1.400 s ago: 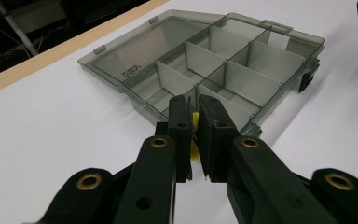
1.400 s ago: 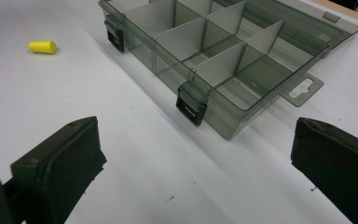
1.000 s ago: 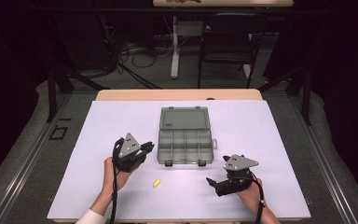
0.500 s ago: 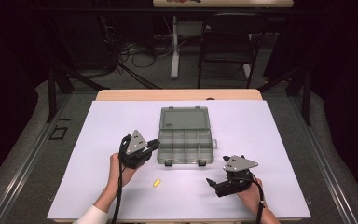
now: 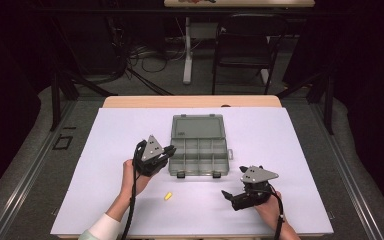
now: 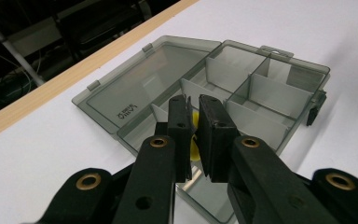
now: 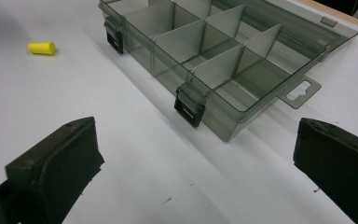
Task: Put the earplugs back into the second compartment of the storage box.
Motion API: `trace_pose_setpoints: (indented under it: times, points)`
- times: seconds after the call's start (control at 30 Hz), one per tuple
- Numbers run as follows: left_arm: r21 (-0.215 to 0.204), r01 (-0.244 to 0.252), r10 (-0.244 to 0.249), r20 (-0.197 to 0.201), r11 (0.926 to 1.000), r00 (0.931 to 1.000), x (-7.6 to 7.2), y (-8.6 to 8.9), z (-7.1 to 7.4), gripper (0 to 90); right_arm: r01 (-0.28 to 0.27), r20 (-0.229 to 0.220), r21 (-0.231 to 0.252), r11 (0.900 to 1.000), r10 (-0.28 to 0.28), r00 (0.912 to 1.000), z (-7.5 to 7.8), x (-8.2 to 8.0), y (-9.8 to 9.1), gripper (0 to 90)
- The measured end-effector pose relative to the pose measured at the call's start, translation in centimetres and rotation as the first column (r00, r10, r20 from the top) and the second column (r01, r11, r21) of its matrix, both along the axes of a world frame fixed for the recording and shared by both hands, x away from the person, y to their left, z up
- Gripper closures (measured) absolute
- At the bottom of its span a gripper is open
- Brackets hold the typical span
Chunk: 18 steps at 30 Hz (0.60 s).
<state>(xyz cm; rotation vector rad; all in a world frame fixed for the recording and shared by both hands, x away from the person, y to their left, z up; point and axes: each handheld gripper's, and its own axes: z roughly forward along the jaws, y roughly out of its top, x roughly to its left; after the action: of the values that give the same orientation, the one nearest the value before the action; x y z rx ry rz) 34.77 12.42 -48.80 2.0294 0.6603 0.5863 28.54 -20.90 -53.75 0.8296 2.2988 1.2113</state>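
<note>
A grey see-through organizer box (image 5: 198, 131) lies open at the table's middle, its lid (image 6: 135, 93) flat behind the divided compartments (image 7: 214, 51). My left gripper (image 5: 169, 151) is at the box's front-left corner, shut on a small yellow plug (image 6: 195, 140) that shows between its pads over a left compartment. A second yellow plug (image 5: 168, 196) lies on the table in front of the box (image 7: 42, 47). My right gripper (image 5: 226, 194) rests low at the front right, open, with nothing between its fingers (image 7: 56, 158).
A white sheet (image 5: 290, 150) covers the table, and a wooden strip (image 5: 190, 101) runs along its far edge. Behind the table stand a chair (image 5: 242, 45) and loose cables on the floor.
My left gripper has moved right and slightly up, from beside the box to over its front-left corner. The right gripper has stayed still.
</note>
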Motion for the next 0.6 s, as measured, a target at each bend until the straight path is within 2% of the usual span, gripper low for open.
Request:
trace_pose_setpoints:
  times: [0.33, 0.6]
  points:
    - [-0.009, -0.001, 0.001, 0.003, 1.0000, 1.0000, 1.2, -0.9, 0.3, 83.0, 0.004, -0.006, -0.003, 1.0000, -0.004, 1.0000, 0.0, 0.1, 0.0, 0.0]
    - [0.006, 0.010, -0.010, -0.001, 0.9999, 0.9999, 2.1, -2.0, 0.6, 82.9, 0.011, -0.011, -0.003, 0.9999, -0.011, 0.9999, -0.1, 0.2, -0.1, 0.0]
